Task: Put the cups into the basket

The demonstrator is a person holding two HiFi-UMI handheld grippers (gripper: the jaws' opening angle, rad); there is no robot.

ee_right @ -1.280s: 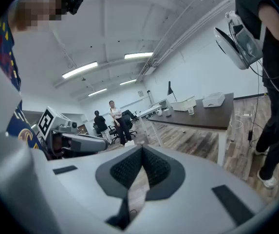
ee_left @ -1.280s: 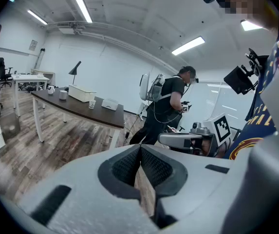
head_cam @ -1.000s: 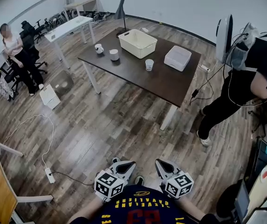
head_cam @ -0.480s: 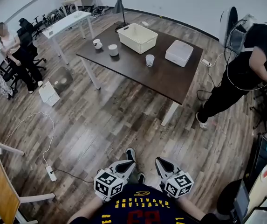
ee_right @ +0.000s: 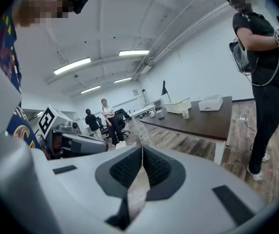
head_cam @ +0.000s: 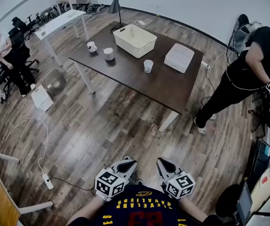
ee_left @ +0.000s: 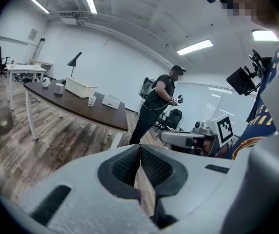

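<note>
Open office or lab room: wood-plank floor (head_cam: 111,121), white walls, ceiling strip lights (ee_left: 195,47), office chairs (head_cam: 18,29), white desk (head_cam: 59,23), dark surface (head_cam: 139,76), floor power strip (head_cam: 45,181).

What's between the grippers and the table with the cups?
Just bare wooden floor lies between the left gripper, right gripper and table, in the head view.

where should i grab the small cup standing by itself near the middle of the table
The cup stands upright, mouth up, with open table around it and the basket behind. Probably pinch its upper wall, one jaw each side, coming from the near edge.
</note>
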